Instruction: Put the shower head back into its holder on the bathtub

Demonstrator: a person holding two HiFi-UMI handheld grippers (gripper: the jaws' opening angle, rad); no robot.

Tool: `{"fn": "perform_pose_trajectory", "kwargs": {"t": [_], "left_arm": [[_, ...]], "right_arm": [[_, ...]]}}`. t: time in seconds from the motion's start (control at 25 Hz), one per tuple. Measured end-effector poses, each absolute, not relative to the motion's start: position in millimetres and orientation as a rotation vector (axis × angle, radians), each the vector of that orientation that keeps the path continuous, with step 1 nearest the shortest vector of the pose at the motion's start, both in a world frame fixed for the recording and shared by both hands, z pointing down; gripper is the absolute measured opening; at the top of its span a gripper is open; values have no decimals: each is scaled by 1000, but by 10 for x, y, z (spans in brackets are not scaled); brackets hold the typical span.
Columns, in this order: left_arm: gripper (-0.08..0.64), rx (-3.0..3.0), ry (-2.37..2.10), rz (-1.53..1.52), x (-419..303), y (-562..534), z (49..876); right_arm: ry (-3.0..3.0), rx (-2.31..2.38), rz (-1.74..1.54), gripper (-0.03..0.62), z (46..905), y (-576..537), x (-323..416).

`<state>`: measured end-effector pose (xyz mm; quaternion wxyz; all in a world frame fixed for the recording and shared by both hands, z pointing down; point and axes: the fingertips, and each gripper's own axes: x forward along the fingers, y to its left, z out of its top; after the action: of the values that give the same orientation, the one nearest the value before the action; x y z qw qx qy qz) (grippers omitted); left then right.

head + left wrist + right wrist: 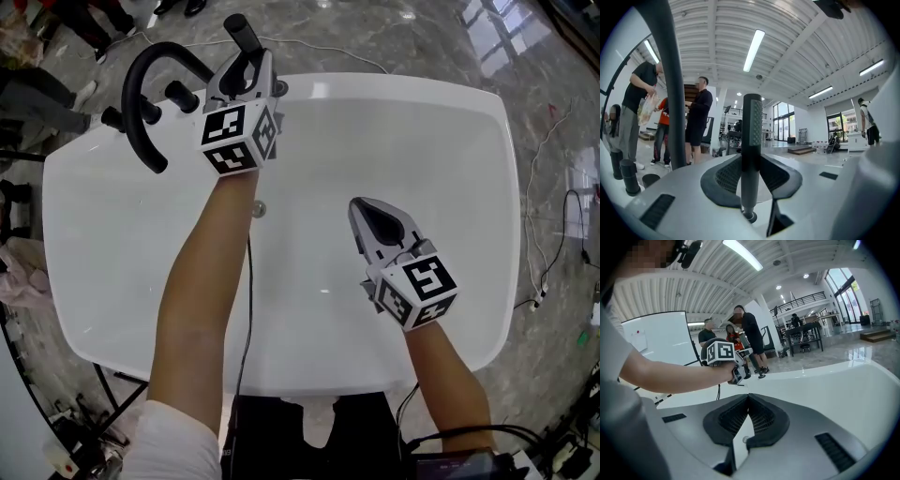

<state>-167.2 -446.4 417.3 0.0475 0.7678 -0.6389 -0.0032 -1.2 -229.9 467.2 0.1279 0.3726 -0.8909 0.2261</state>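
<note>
The shower head (241,33) is a slim black hand-held wand. My left gripper (247,58) is shut on it at the far rim of the white bathtub (487,141), just right of the black arched faucet (141,80). In the left gripper view the wand (752,122) stands upright, clamped between the dark pads (724,178), tip pointing away. A small fitting (279,88) sits on the rim beside this gripper; I cannot tell if it is the holder. My right gripper (362,206) hovers over the tub's middle, shut on nothing, its tips touching (749,397).
Black knobs (178,94) stand on the rim by the faucet. A round overflow fitting (258,208) sits on the tub's inner wall. A thin black cable (246,319) runs under my left arm. People (696,122) stand beyond the tub. Cables (548,216) lie on the floor at right.
</note>
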Motion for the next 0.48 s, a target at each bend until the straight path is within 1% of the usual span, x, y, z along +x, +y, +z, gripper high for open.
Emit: {"fn": "perform_pose_trajectory", "kwargs": {"t": [0.24, 0.48], "left_arm": [[129, 2326, -1935, 25, -1710, -4521, 4431], [129, 2354, -1925, 64, -1622, -4552, 4487]], "right_arm": [[-2572, 1088, 701, 11, 4894, -2166, 9], [-2556, 1090, 725, 11, 4996, -2053, 125]]}}
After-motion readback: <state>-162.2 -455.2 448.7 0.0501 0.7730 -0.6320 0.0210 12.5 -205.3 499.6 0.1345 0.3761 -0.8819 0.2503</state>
